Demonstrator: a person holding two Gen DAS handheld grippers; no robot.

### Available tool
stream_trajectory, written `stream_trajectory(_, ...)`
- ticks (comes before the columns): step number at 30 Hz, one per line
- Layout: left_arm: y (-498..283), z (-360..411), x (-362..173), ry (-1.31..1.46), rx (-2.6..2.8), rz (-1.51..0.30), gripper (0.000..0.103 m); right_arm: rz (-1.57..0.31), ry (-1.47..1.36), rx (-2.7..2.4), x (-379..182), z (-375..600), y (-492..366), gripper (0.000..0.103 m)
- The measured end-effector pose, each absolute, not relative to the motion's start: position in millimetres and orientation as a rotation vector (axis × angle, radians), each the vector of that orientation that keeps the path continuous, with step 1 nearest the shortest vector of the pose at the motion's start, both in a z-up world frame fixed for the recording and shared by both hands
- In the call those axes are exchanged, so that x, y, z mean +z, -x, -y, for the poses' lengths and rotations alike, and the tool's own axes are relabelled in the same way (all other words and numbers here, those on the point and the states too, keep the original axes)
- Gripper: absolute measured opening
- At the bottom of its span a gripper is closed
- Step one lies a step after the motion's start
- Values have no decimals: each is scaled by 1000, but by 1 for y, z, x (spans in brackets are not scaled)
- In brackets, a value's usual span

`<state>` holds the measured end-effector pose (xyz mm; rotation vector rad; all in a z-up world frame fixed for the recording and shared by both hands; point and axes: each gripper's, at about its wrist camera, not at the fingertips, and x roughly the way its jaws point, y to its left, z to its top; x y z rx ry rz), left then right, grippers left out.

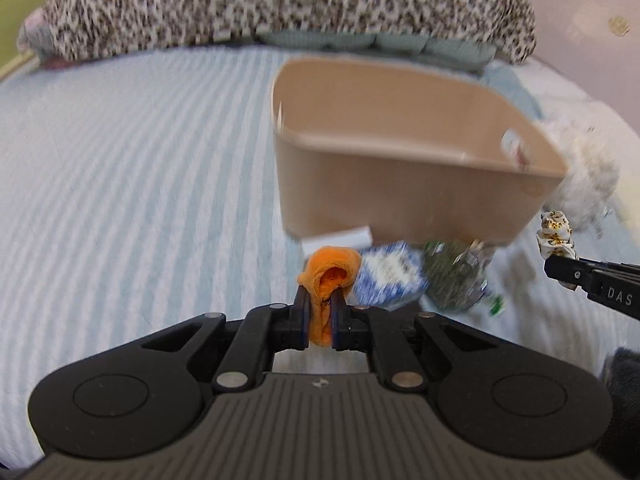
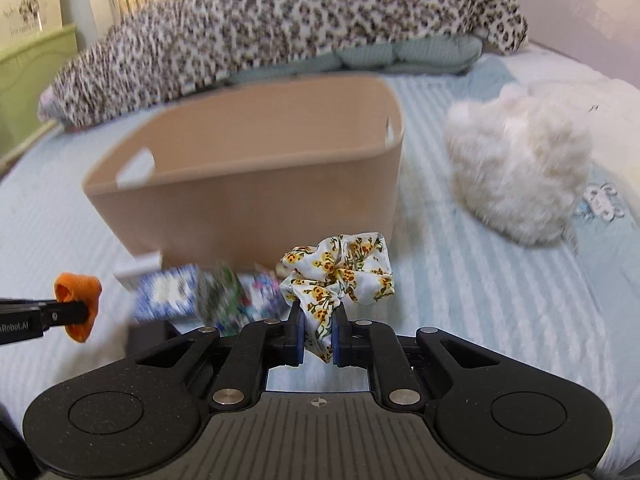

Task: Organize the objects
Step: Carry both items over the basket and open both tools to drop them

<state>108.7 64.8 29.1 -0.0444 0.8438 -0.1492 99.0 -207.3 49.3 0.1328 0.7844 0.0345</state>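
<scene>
My left gripper (image 1: 320,304) is shut on an orange scrunchie (image 1: 330,272), held above the bed in front of a beige plastic bin (image 1: 344,184). My right gripper (image 2: 318,318) is shut on a white floral scrunchie (image 2: 340,270), also lifted in front of the bin (image 2: 248,208). The bin looks empty as far as its inside shows. Each gripper shows in the other's view: the right one (image 1: 560,260) with its floral scrunchie (image 1: 556,232), the left one (image 2: 76,314) with its orange scrunchie (image 2: 78,292). Blurred small items lie at the bin's near base: a blue-white packet (image 1: 386,280) and a green-patterned item (image 1: 456,276).
A striped pale-blue bedspread (image 1: 140,184) covers the bed. A leopard-print blanket (image 2: 280,24) lies over pillows at the back. A fluffy white plush (image 2: 520,172) lies to the right of the bin. A small white box (image 2: 140,268) sits by the bin's near left corner.
</scene>
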Motion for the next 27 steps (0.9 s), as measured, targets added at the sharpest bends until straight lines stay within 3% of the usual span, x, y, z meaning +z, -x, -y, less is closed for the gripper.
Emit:
stream_trajectory(13,-162,-26,103,-74,-135,-660,11,-600,-47,52,121,217,-141,12)
stream_trajectory(27,-263,15,18,-136,-84,-874,11,-797,-58,65,62,217,-226,12)
